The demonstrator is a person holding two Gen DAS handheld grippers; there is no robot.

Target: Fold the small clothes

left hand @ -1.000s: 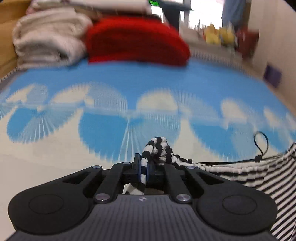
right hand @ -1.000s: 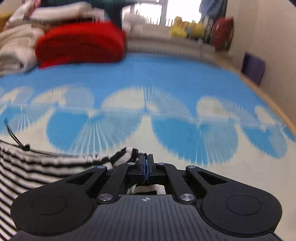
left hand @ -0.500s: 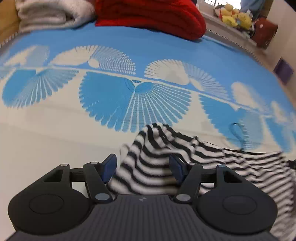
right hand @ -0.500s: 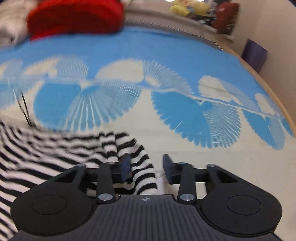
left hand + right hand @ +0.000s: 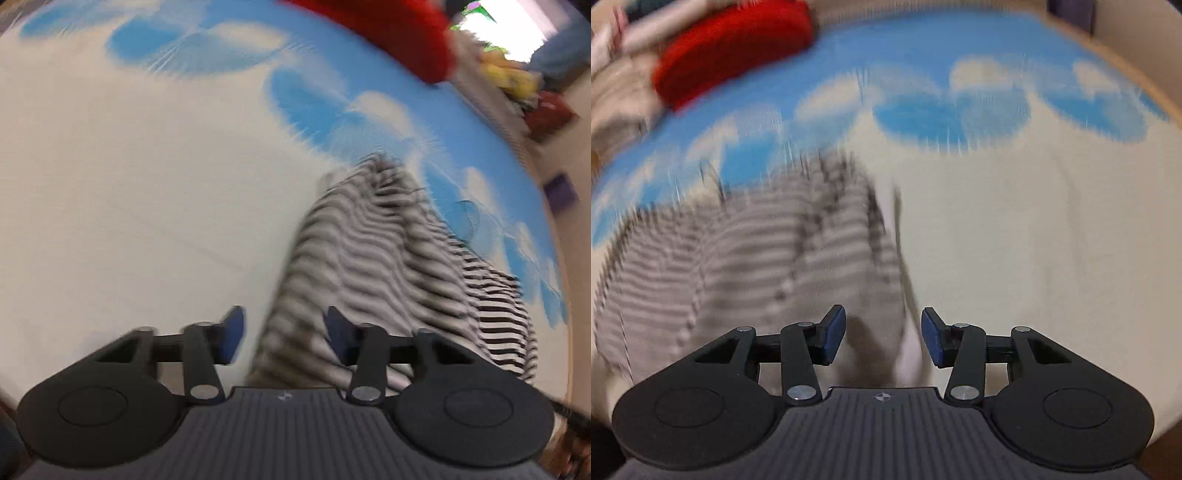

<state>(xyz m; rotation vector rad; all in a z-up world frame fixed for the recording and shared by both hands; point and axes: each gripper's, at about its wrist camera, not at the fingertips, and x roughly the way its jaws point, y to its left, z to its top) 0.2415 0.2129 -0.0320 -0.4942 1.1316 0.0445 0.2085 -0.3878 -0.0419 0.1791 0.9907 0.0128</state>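
Striped garment [image 5: 373, 258] lies released on the bedspread [image 5: 129, 184] beneath both tools [image 5: 282, 334] [image 5: 882, 338], their jaws apart.

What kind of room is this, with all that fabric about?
Probably a bedroom: a blue-and-white patterned bedspread covers a wide soft surface, a red blanket lies folded at its far end, and a striped garment rests on it.

The garment [image 5: 373, 258] lies on the bedcover [image 5: 129, 184], running from six toward one o'clock in the left wrist view. The folded blanket [image 5: 731, 48] sits behind it, at eleven o'clock in the right wrist view.
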